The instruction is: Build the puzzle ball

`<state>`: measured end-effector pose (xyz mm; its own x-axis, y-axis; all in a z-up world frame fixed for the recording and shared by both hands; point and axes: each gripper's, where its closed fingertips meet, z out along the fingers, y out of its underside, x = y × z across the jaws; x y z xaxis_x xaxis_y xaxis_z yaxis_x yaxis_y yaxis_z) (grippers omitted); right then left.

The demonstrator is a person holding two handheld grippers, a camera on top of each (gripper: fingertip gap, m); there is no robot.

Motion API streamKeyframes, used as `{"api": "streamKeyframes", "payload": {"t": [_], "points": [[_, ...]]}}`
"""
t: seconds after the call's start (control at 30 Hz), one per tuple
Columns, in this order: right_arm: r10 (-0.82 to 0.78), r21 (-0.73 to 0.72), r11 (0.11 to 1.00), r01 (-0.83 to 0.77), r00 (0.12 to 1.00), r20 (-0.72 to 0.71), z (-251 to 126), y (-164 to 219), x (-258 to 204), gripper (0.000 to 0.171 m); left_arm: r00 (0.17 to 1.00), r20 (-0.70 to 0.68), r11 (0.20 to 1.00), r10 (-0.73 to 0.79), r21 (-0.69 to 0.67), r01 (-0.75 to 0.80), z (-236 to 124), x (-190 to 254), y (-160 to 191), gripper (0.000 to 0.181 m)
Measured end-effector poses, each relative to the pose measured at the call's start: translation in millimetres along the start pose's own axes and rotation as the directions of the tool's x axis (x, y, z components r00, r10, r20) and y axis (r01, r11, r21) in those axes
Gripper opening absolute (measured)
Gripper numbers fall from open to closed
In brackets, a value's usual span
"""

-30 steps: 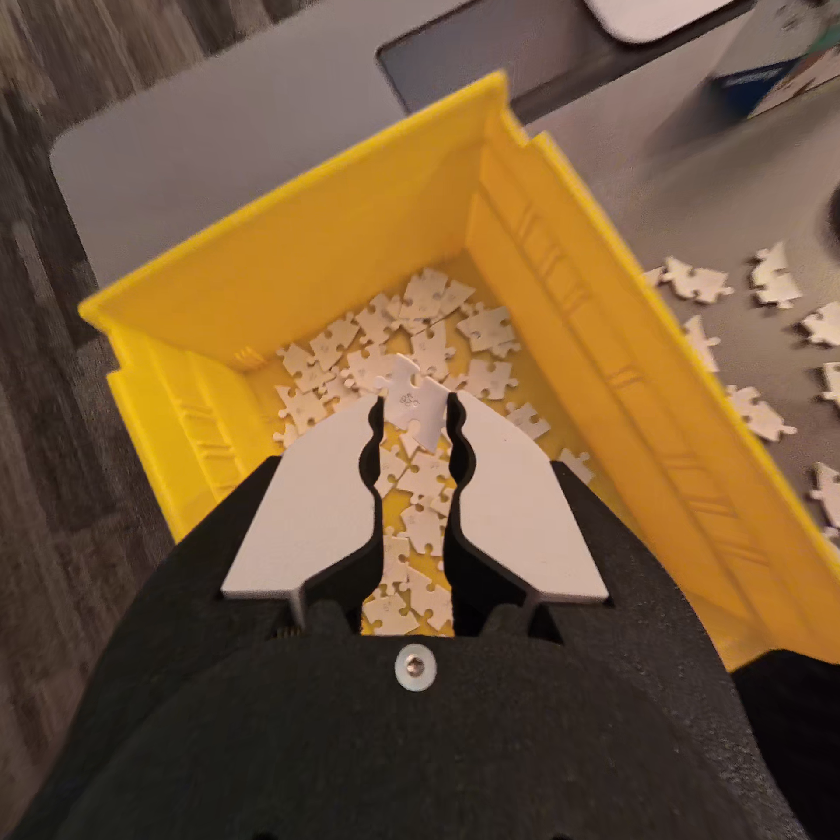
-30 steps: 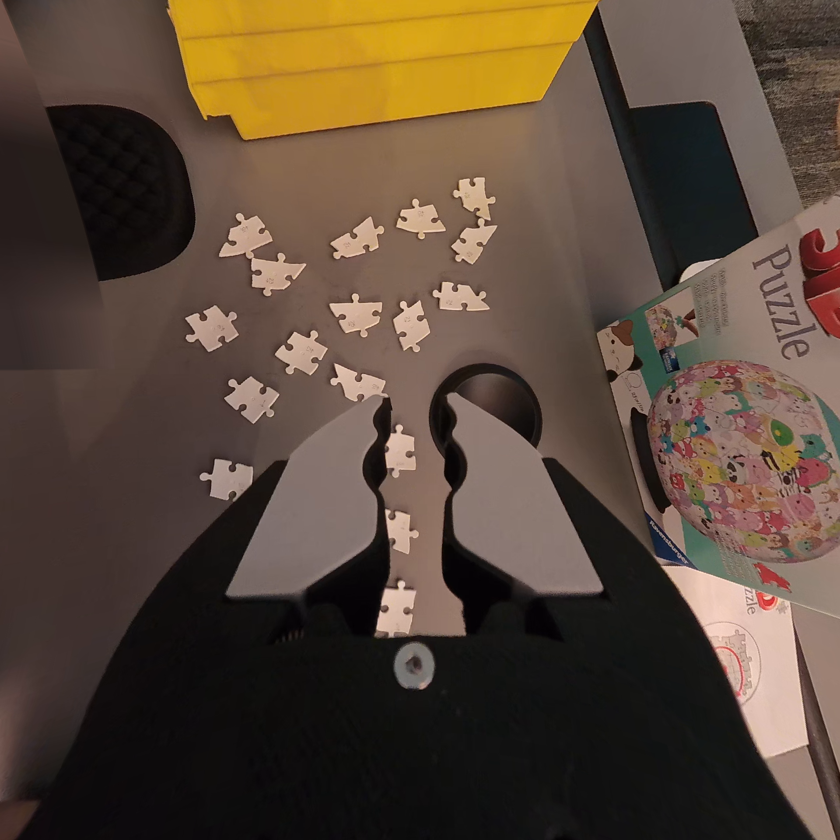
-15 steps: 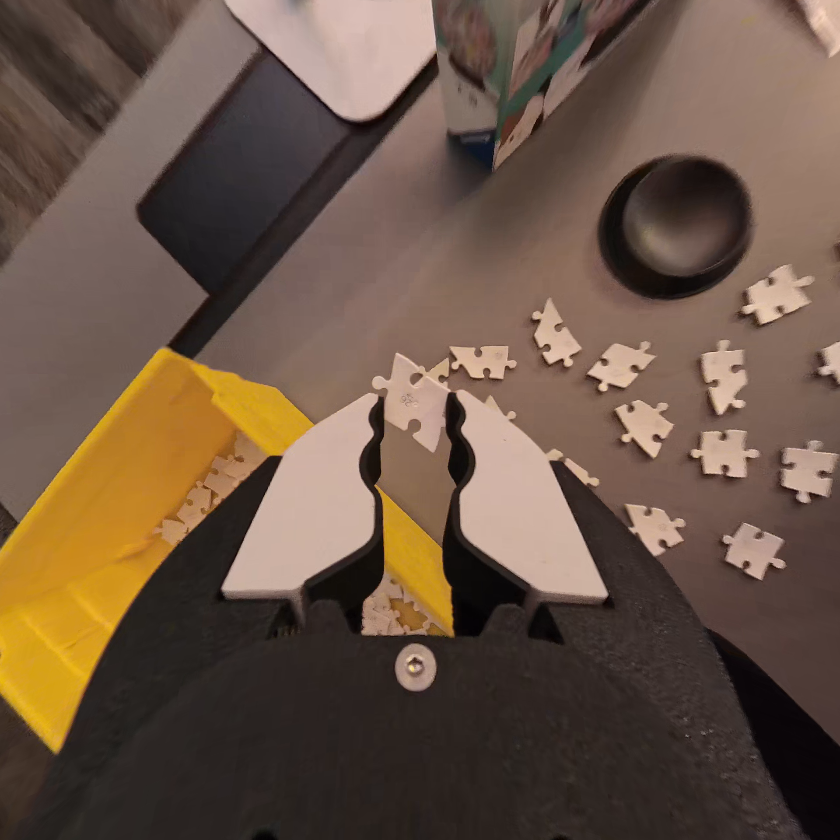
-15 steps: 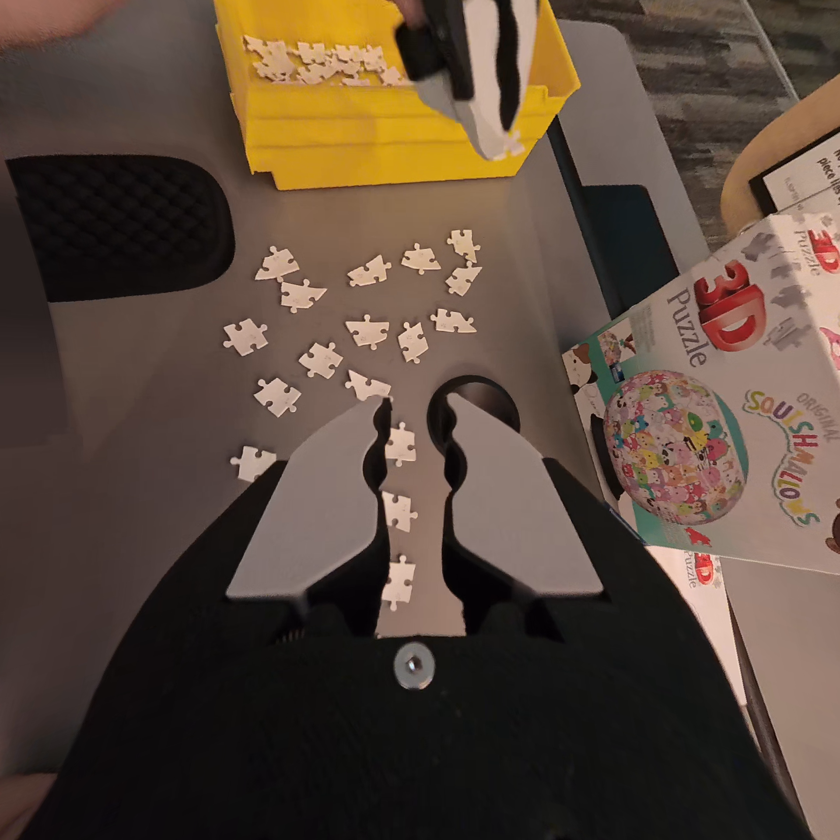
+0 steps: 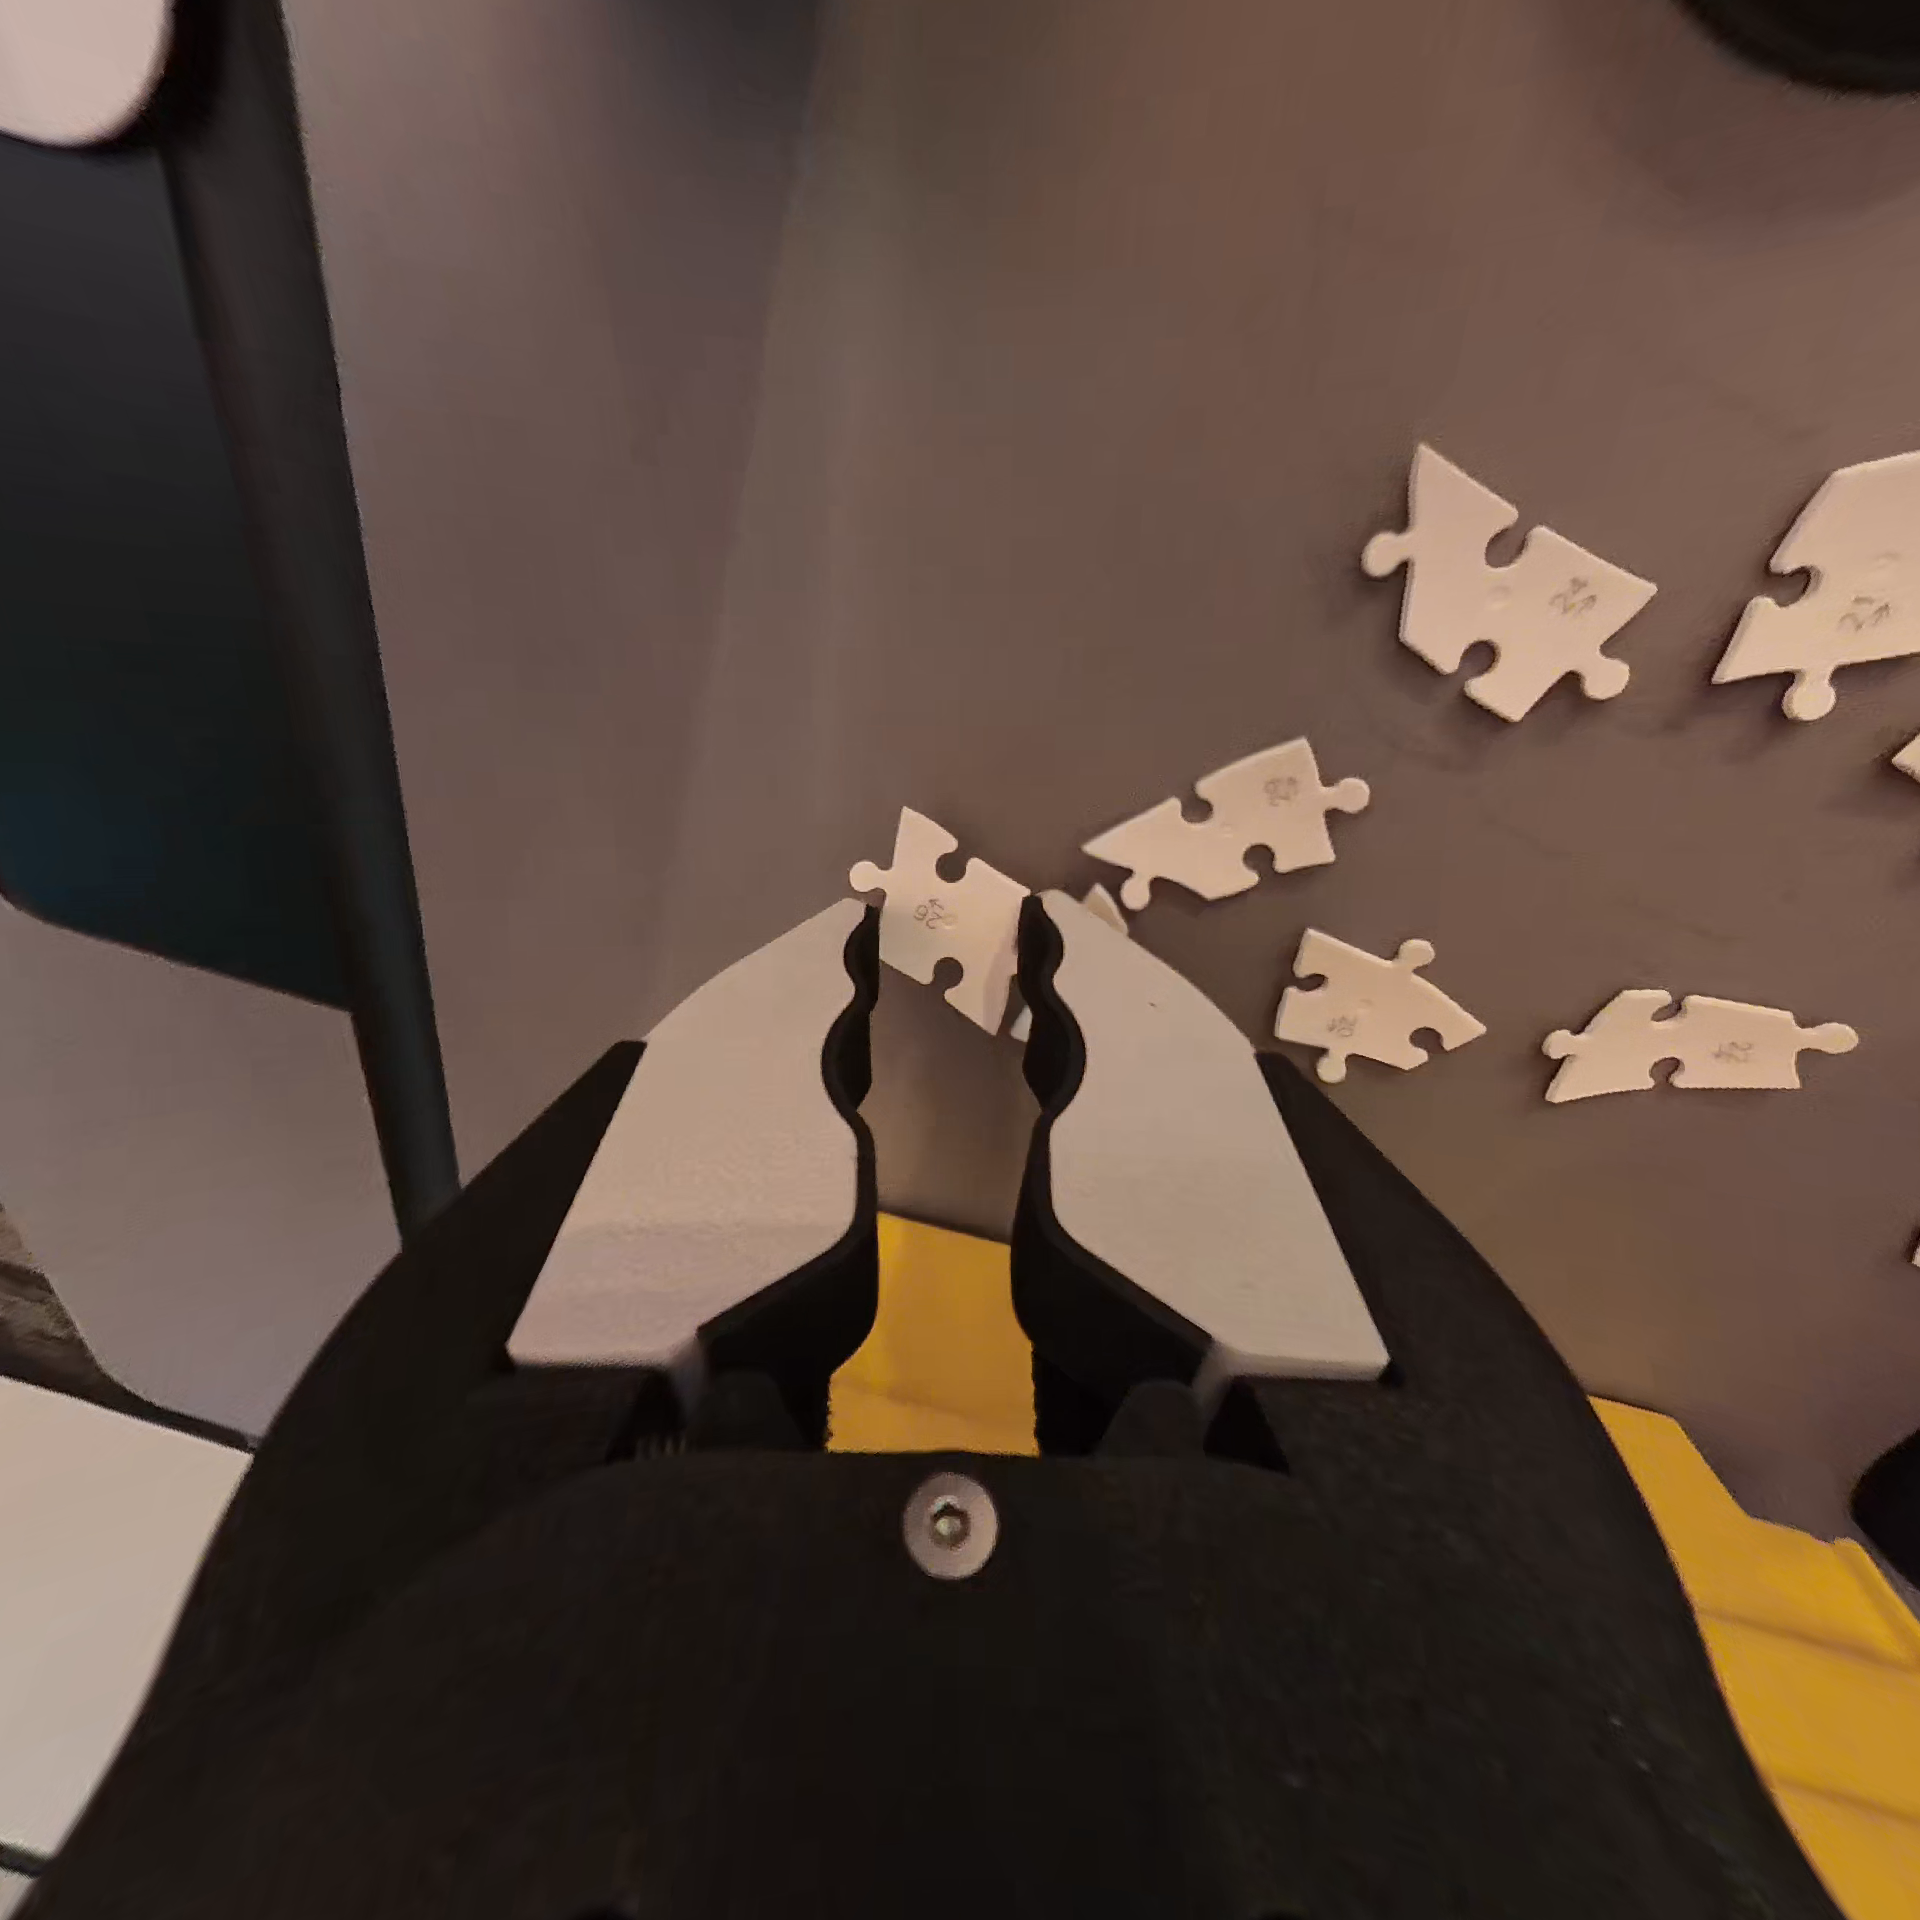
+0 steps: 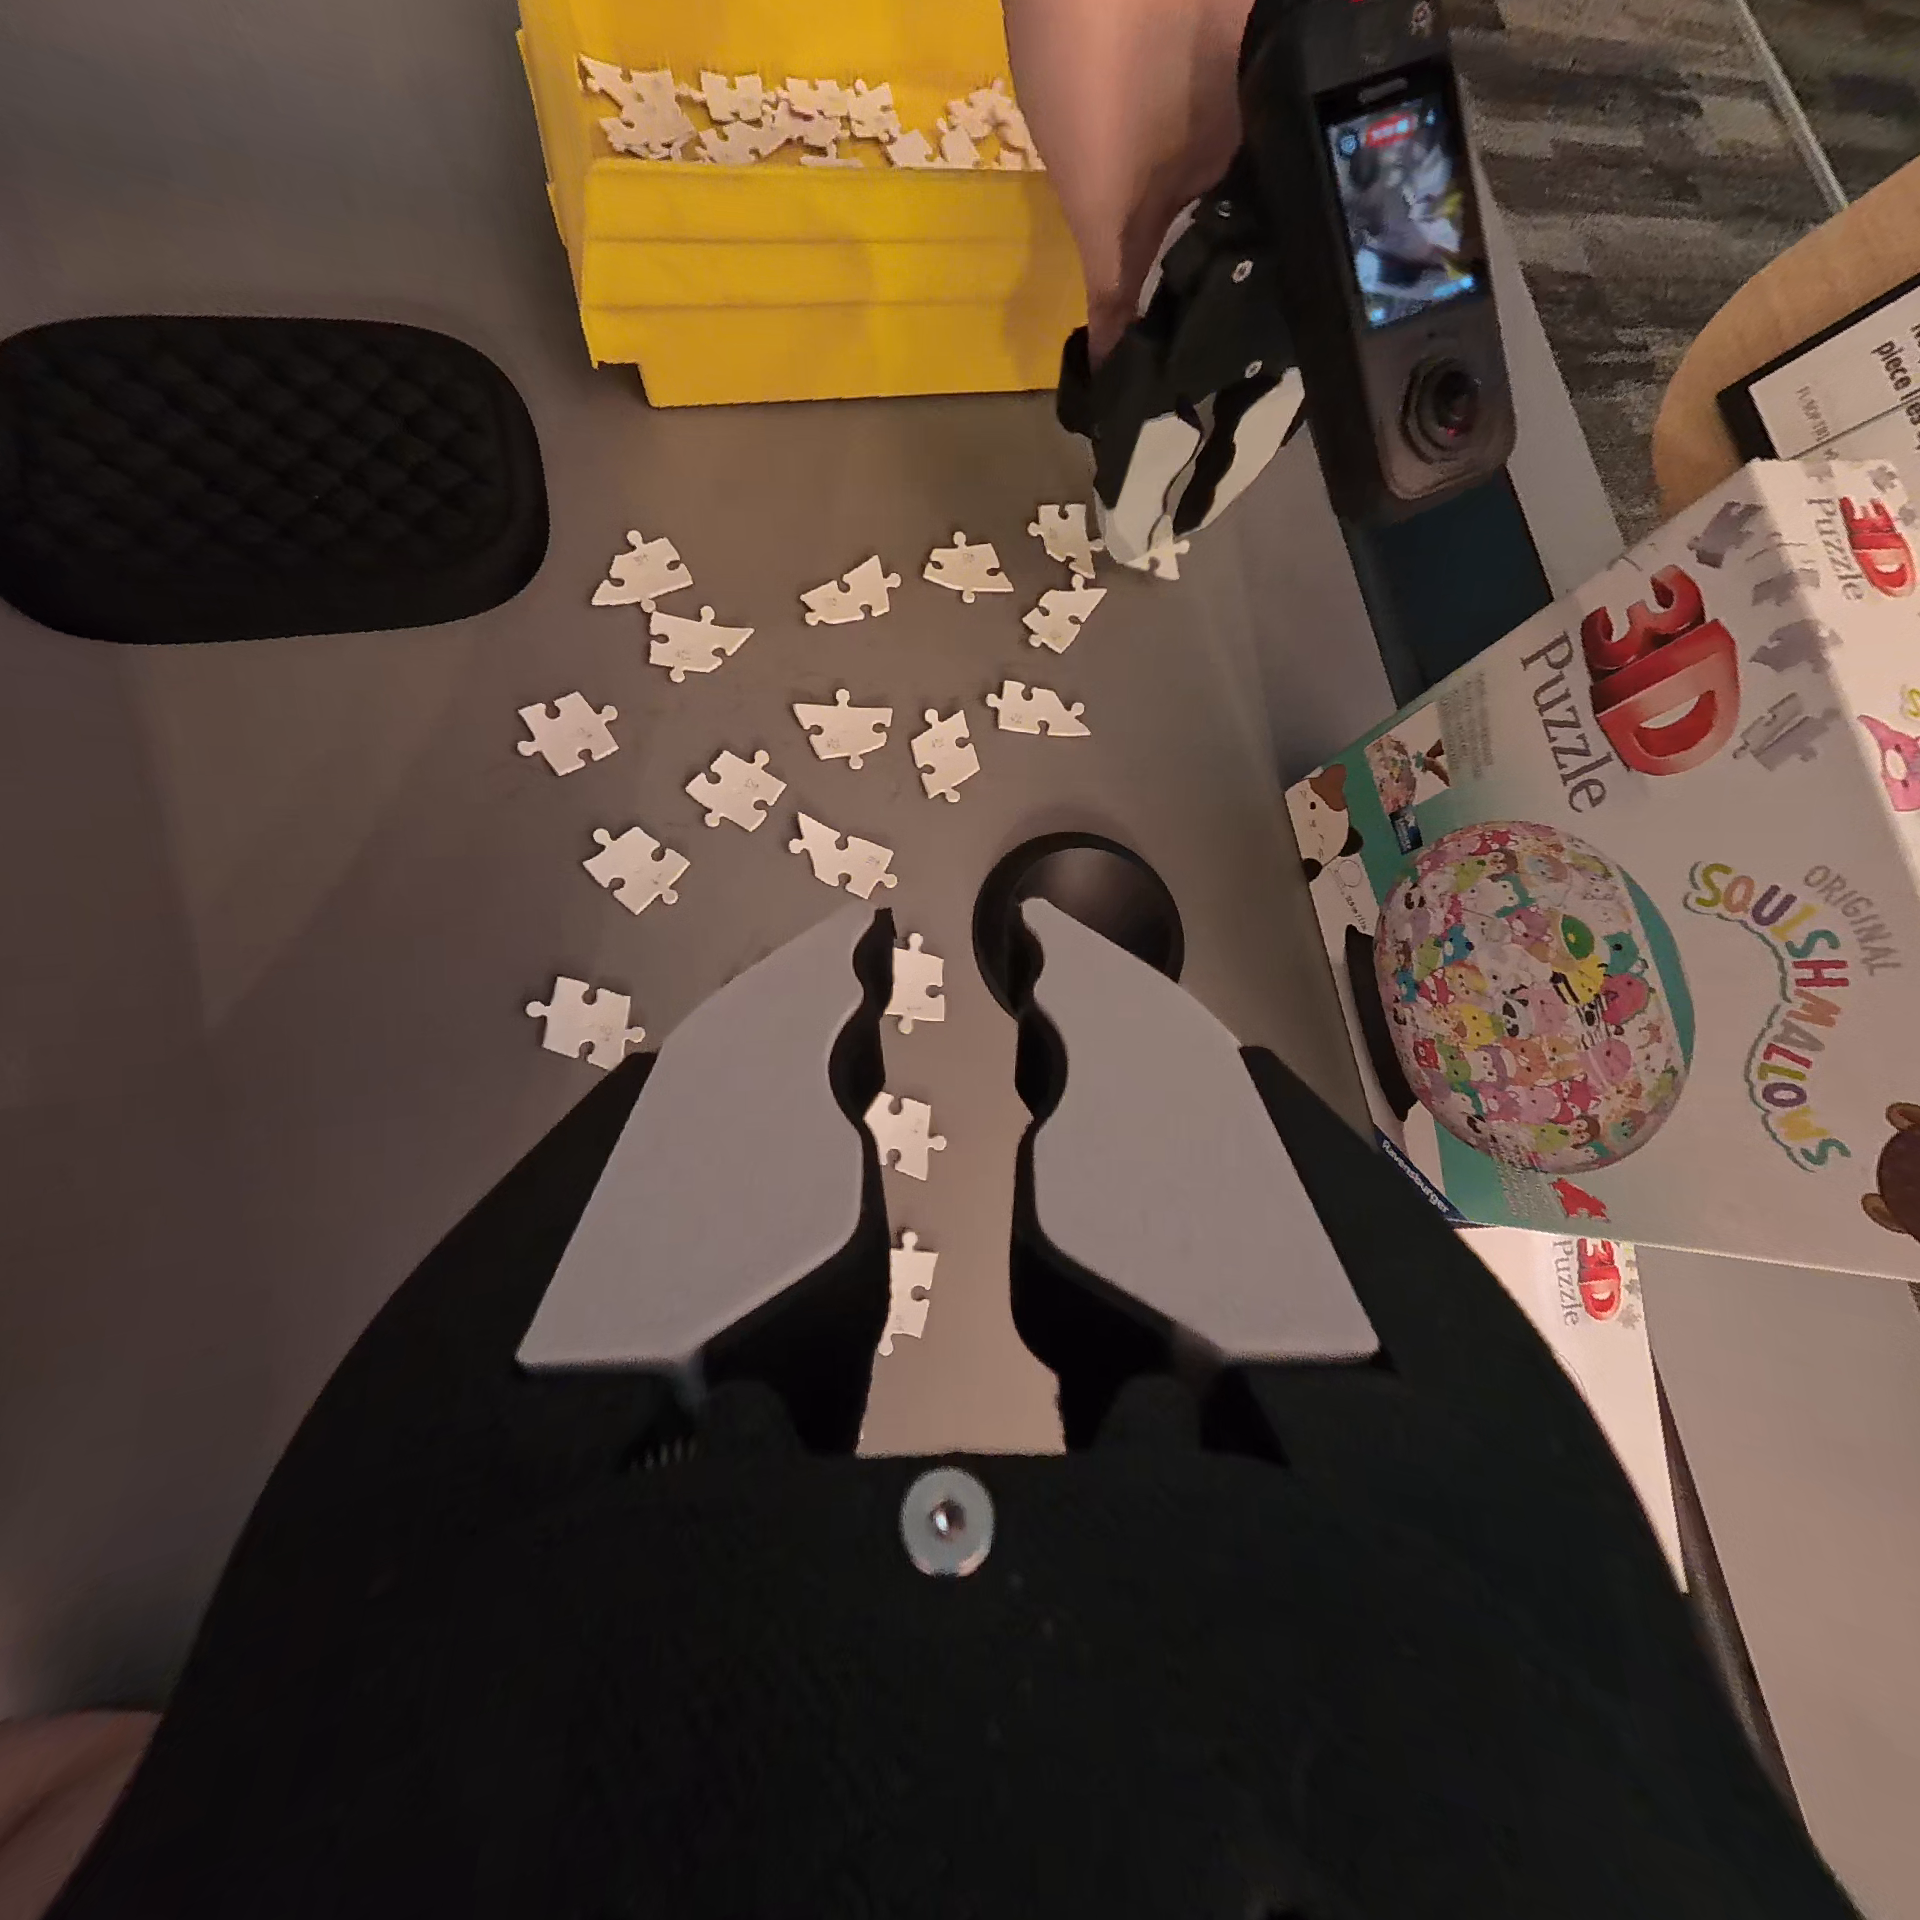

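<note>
Since the earlier frames, the left gripper (image 5: pixel 945 914) has been carried from above the yellow plastic bin (image 6: pixel 810 270) out over the grey table (image 5: pixel 1039 416). A white curved puzzle piece (image 5: pixel 951 930) is pinched between its fingertips, blank side up, just above the tabletop and beside the loose white pieces (image 6: pixel 842 727) laid out there. The right gripper (image 6: pixel 951 925) is held spread and empty above three of those pieces, near the round black recess (image 6: pixel 1101 883). A printed puzzle box (image 6: pixel 1662 935) lies to the right.
</note>
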<state>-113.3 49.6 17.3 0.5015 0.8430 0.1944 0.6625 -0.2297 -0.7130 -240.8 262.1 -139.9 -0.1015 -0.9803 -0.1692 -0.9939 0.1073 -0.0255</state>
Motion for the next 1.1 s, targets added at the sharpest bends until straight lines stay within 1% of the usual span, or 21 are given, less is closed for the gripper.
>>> {"api": "streamKeyframes", "payload": {"t": [0.17,0.3,0.33,0.4,0.5,0.57,0.6,0.67,0.7,0.77,0.83,0.9,0.93,0.97,1.0,1.1], "points": [[0.011,-0.007,1.0,-0.011,1.0,0.001,2,4,4,0.022,0.997,-0.028,0.997,0.068,-0.025,-0.069,6,2,-11,0.025],[0.021,-0.002,1.0,-0.021,1.0,-0.005,1,5,7,0.022,0.995,0.008,0.994,0.101,-0.049,-0.1,10,-1,-13,0.027],[0.022,-0.001,1.0,-0.022,1.0,-0.005,1,5,7,0.022,0.994,0.031,0.994,0.1,-0.04,-0.099,9,-3,-14,0.034],[0.02,-0.004,1.0,-0.02,1.0,-0.007,0,5,7,0.022,0.996,0.043,0.996,0.082,0.017,-0.082,0,-4,-20,0.038],[0.015,-0.002,1.0,-0.015,1.0,-0.006,0,4,6,0.022,0.994,0.106,0.989,0.026,0.141,-0.041,-34,-6,-24,0.037],[0.012,0.006,1.0,-0.012,1.0,-0.004,-2,4,6,0.022,0.98,0.189,0.963,-0.067,0.271,0.014,-74,-11,-14,0.032],[0.012,0.013,1.0,-0.012,1.0,-0.002,-2,3,6,0.022,0.967,0.214,0.931,-0.139,0.361,0.054,-97,-13,-6,0.032],[0.015,0.027,1.0,-0.015,1.0,-0.003,-5,1,7,0.022,0.922,0.227,0.831,-0.315,0.536,0.152,-142,-16,23,0.031],[0.017,0.035,0.999,-0.017,1.0,-0.008,-6,0,8,0.022,0.891,0.215,0.778,-0.399,0.594,0.205,-158,-16,44,0.03],[0.021,0.052,0.998,-0.021,1.0,-0.014,-8,-2,10,0.022,0.836,0.175,0.708,-0.52,0.635,0.308,-171,-8,90,0.03],[0.028,0.063,0.998,-0.027,0.999,-0.017,-9,-4,10,0.022,0.783,0.185,0.708,-0.594,0.582,0.4,-162,-2,135,0.027],[0.033,0.062,0.998,-0.031,0.999,-0.025,-7,-5,10,0.022,0.736,0.213,0.731,-0.643,0.455,0.508,-136,2,173,0.027],[0.034,0.058,0.998,-0.033,0.999,-0.028,-6,-5,11,0.022,0.721,0.218,0.737,-0.658,0.382,0.557,-122,4,187,0.025],[0.033,0.05,0.998,-0.032,0.999,-0.03,-3,-4,10,0.022,0.72,0.199,0.74,-0.665,0.307,0.598,-107,8,195,0.014],[0.032,0.038,0.999,-0.031,0.999,-0.029,0,-3,10,0.022,0.708,0.175,0.727,-0.684,0.25,0.64,-96,8,199,0.012],[0.025,-0.005,1.0,-0.025,0.999,-0.028,9,2,9,0.022,0.649,0.146,0.665,-0.746,0.192,0.722,-71,-2,202,0.019]]}}
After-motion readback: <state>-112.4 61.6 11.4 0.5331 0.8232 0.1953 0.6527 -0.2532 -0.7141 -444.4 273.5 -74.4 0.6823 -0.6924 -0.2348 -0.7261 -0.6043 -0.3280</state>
